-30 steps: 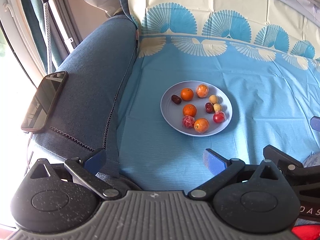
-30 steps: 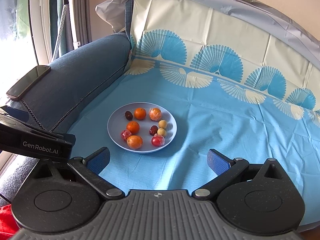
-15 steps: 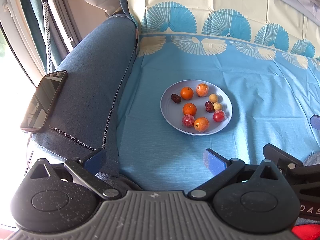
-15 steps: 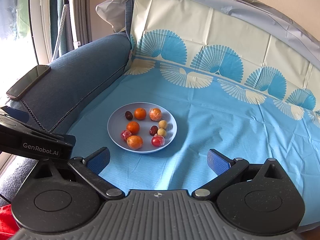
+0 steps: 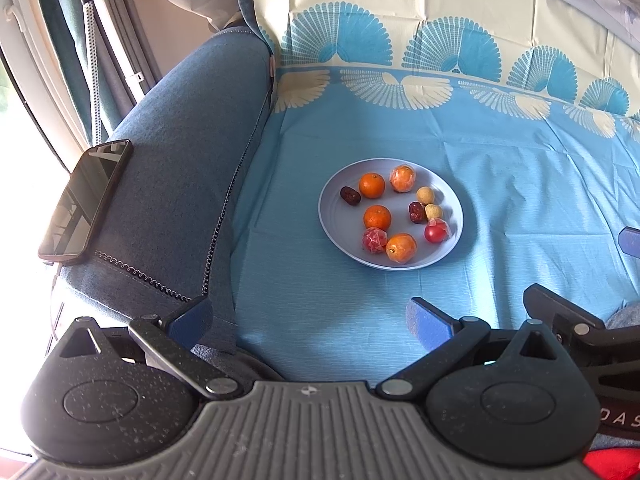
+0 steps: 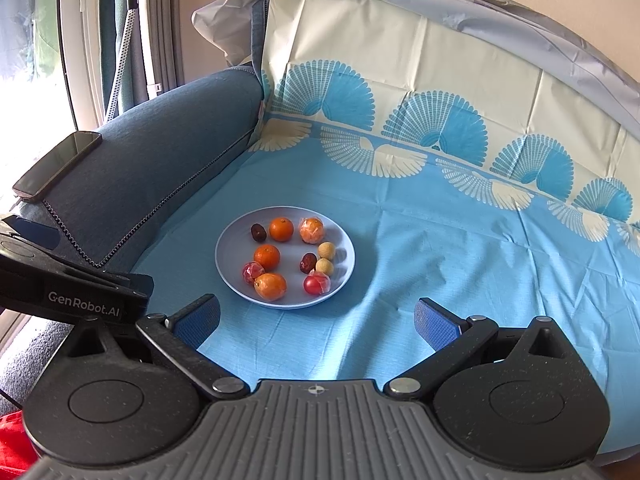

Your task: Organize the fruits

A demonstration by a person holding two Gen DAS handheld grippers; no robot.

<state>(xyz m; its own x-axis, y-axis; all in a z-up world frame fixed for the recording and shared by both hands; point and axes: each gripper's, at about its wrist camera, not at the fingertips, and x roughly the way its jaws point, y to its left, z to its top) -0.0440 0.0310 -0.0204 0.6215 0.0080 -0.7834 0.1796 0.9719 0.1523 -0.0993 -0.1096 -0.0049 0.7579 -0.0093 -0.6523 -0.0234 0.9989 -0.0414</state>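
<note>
Both the left gripper (image 5: 310,318) and the right gripper (image 6: 318,318) hover wide open and empty near the plate (image 6: 232,258) of fruit (image 6: 267,257).

right gripper (image 5: 630,240) cropped at frame edge

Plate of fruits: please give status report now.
Left gripper open, empty. Right gripper open, empty. Nine fruits on plate, untouched. Path to plate unobstructed.

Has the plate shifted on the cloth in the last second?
No. The plate sits at the same spot relative to the fan pattern and the sofa arm in the right wrist view.
</note>
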